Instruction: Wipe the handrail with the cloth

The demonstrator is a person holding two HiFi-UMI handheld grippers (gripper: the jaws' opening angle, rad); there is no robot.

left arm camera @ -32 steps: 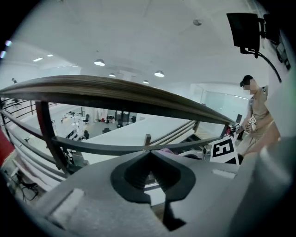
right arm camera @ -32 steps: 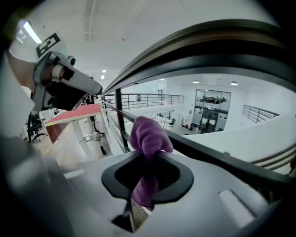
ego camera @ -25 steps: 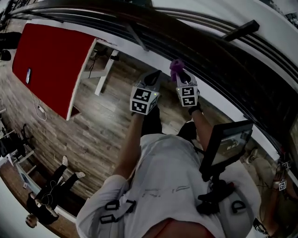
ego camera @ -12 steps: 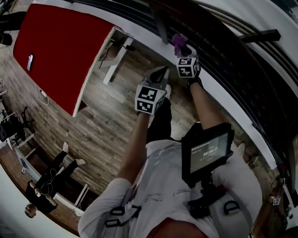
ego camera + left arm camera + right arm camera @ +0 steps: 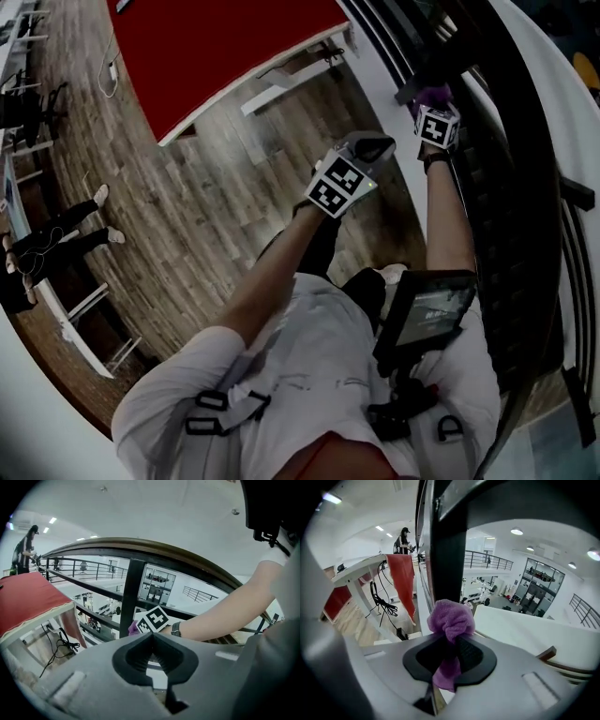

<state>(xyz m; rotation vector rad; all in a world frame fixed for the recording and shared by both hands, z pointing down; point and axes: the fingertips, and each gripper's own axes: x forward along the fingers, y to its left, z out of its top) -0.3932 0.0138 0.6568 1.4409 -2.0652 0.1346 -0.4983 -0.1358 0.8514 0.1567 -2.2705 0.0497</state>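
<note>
- The right hand-held gripper is clamped on a crumpled purple terry cloth. The bunched end sits just ahead of its jaws, at a black upright railing post; whether they touch is unclear.
- The left hand-held gripper has its jaws together, holding nothing.
- Wiping looks barely begun: the cloth is below the dark curved wooden handrail, and no cleaned stretch shows.
- Only the left gripper view shows the handrail arching above the right hand-held gripper. Only the head view shows both arms.
</note>
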